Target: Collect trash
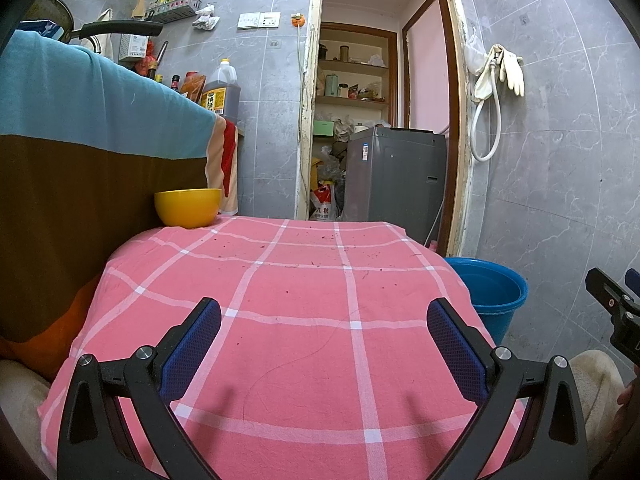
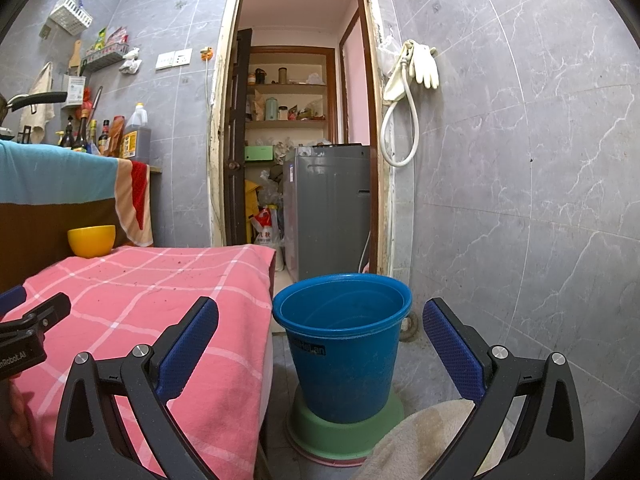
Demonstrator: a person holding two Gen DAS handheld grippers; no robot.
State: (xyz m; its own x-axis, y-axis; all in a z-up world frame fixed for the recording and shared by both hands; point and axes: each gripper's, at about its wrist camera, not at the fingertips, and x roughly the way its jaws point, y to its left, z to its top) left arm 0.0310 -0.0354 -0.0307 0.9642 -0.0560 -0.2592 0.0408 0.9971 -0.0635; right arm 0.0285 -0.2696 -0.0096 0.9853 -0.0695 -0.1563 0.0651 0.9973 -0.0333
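A table under a pink checked cloth [image 1: 304,292] carries small dark crumbs and a long hair. A yellow bowl [image 1: 187,207] stands at its far left corner; the right wrist view shows the bowl [image 2: 91,241] too. A blue bucket [image 2: 343,340] stands on a green base [image 2: 348,428] on the floor to the right of the table, and its inside looks empty. My left gripper [image 1: 324,322] hangs open over the near part of the cloth, holding nothing. My right gripper [image 2: 320,320] is open in front of the bucket, also with nothing in it.
A brown, blue and orange cloth [image 1: 80,152] covers a counter with bottles [image 1: 220,92] on the left. Behind the table a doorway [image 2: 300,120] leads to shelves and a grey washing machine [image 2: 332,208]. Grey tiled wall [image 2: 520,200] on the right, with gloves and a hose [image 2: 404,92] hung on it.
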